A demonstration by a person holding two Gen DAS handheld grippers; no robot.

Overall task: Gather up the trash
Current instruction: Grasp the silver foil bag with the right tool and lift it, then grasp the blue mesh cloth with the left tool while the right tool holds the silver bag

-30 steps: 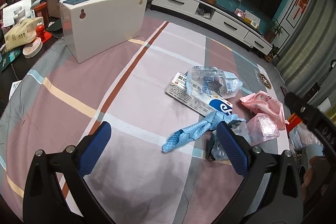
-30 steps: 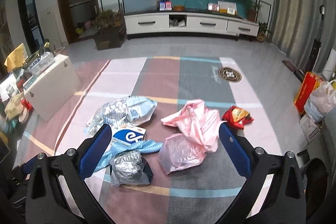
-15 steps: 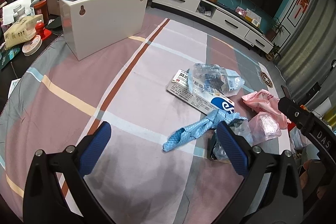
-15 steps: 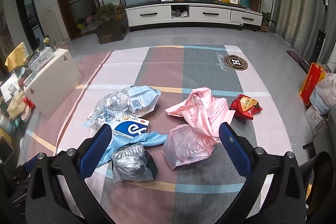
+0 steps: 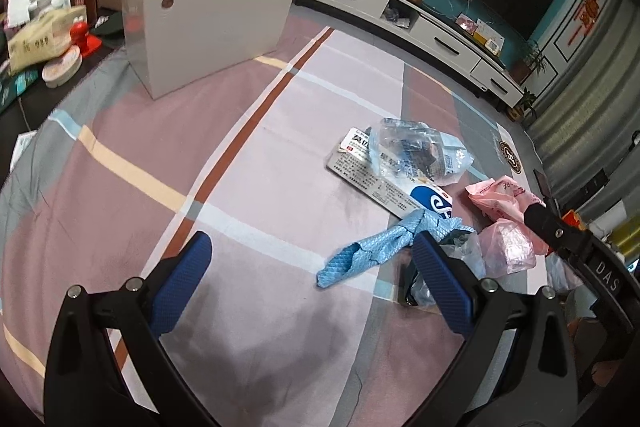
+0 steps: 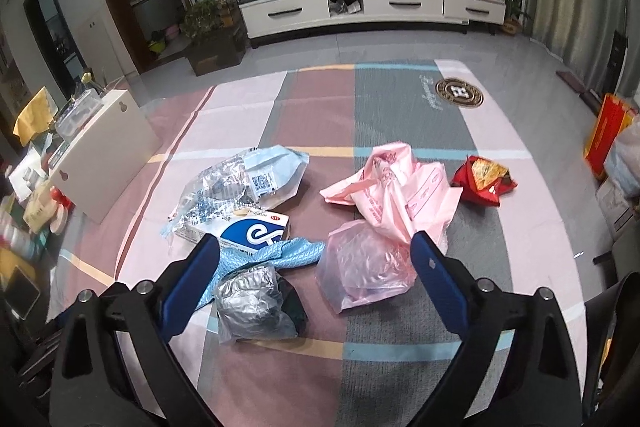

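Observation:
Trash lies in a loose heap on the striped cloth [image 6: 400, 99]. There is a pink plastic bag [image 6: 394, 183], a smaller pink clear bag [image 6: 366, 267], a red snack wrapper [image 6: 484, 181], a clear plastic wrapper [image 6: 240, 179], a white and blue box [image 6: 248, 231], a blue cloth [image 6: 280, 251] and a grey crumpled bag [image 6: 250, 301]. My right gripper [image 6: 316, 247] is open and empty above the heap. My left gripper [image 5: 312, 247] is open and empty, left of the blue cloth [image 5: 380, 251], the box [image 5: 384, 183] and the pink bag [image 5: 500, 199].
A white box-like unit [image 5: 208, 23] stands on the cloth at the far left, with clutter [image 5: 44, 39] beside it. A white TV cabinet [image 6: 360, 7] runs along the back wall. A red bag [image 6: 606, 135] and other bags stand off the cloth at right.
Both grippers have moved forward and lower toward the trash heap, which now looks nearer. Both stay open. Nothing on the cloth has moved.

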